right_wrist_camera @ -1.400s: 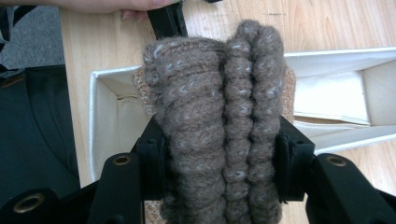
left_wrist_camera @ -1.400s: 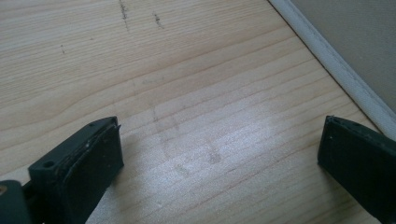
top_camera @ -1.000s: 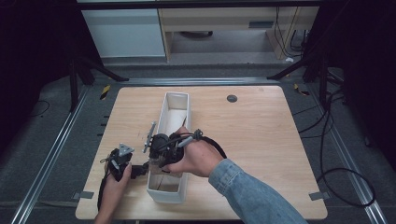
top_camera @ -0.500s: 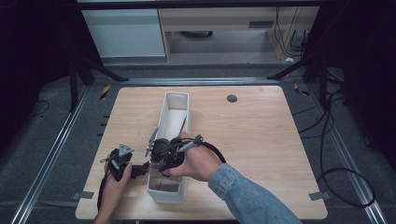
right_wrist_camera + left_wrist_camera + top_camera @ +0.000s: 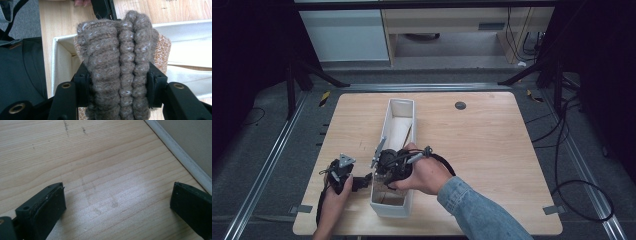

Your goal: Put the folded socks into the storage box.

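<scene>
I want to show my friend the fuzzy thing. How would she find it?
Look at the pale wooden table, then the long white box lying on it. At its near end, the right gripper pinches a folded brown knitted wool piece between its black jaws: the soft, ribbed thing there.

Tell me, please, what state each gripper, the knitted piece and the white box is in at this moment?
Left gripper: open, jaws wide apart over bare table.
Right gripper: shut on the knitted piece, over the box's near end.
Brown knitted piece: folded, bunched, clamped between jaws.
White box: open-topped, upright on the table.
</scene>
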{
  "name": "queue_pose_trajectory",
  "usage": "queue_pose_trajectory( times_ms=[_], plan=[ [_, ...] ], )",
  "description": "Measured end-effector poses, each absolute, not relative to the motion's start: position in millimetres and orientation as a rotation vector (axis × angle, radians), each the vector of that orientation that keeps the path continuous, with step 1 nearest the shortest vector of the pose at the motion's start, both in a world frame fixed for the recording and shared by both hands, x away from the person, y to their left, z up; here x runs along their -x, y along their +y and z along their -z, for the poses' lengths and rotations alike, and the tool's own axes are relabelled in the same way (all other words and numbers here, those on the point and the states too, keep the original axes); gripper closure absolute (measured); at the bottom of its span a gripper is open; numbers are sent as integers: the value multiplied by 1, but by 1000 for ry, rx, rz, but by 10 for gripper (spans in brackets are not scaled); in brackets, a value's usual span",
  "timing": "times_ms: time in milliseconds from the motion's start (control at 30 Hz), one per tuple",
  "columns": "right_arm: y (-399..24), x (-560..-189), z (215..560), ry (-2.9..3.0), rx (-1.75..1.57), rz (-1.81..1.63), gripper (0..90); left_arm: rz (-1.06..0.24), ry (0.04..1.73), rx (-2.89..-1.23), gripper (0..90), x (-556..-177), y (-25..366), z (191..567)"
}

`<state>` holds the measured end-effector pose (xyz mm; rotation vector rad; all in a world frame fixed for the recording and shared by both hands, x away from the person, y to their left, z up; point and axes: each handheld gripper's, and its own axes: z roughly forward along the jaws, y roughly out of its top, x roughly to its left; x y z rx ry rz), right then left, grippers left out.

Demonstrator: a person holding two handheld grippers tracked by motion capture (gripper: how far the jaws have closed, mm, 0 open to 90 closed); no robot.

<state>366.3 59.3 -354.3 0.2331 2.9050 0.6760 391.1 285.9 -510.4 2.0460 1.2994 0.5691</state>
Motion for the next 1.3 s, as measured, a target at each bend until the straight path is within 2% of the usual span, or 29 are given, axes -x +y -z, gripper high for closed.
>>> queue_pose_trajectory(
  times_ms=[967, 1300],
  plan=[
    [59, -369, 364, 2895, -260, -678, 482, -570, 1297, -2048, 0, -391, 286, 510],
    [57, -370, 363, 2895, -269, -691, 429, -570, 1299, -2044, 0, -391, 286, 511]
  ],
)
